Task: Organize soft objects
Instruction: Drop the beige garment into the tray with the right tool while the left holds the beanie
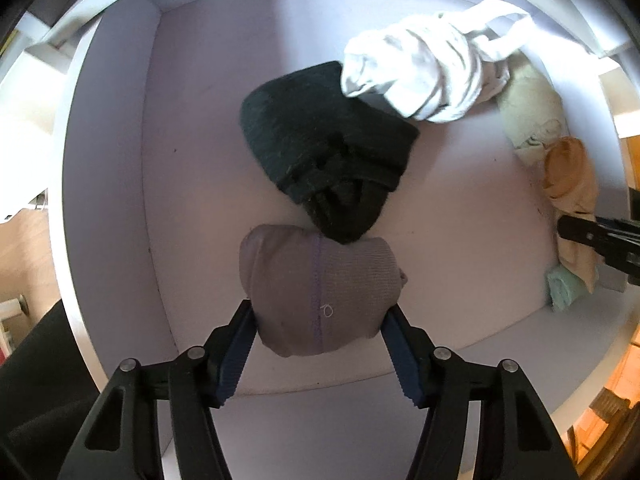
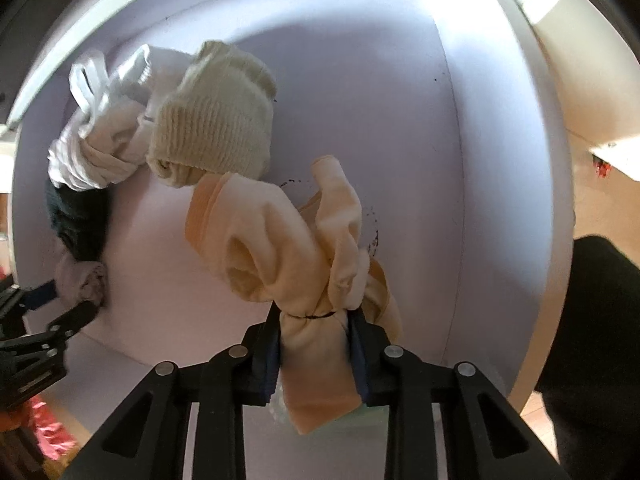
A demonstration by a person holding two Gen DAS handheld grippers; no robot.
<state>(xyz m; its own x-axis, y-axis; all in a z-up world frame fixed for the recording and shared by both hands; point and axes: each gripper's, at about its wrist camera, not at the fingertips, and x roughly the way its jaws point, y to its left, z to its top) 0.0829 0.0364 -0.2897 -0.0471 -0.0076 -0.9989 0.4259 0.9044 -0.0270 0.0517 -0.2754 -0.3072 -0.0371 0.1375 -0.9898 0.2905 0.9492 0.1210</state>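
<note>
Socks, rolled into soft bundles, lie in a pale lilac drawer (image 1: 120, 208). My left gripper (image 1: 318, 322) pinches the mauve-grey ribbed sock bundle (image 1: 316, 284) on both flanks, pads pressed into it; its purple seam runs straight away from me, and its far end touches the black knitted sock bundle (image 1: 324, 148). Beyond that lies a white crumpled sock knot (image 1: 420, 76). My right gripper (image 2: 316, 336) is clamped tight on the waist of a long peach-cream sock bundle (image 2: 280, 248), whose long axis leans up and left toward the cream ribbed sock roll (image 2: 216, 128) it touches.
</note>
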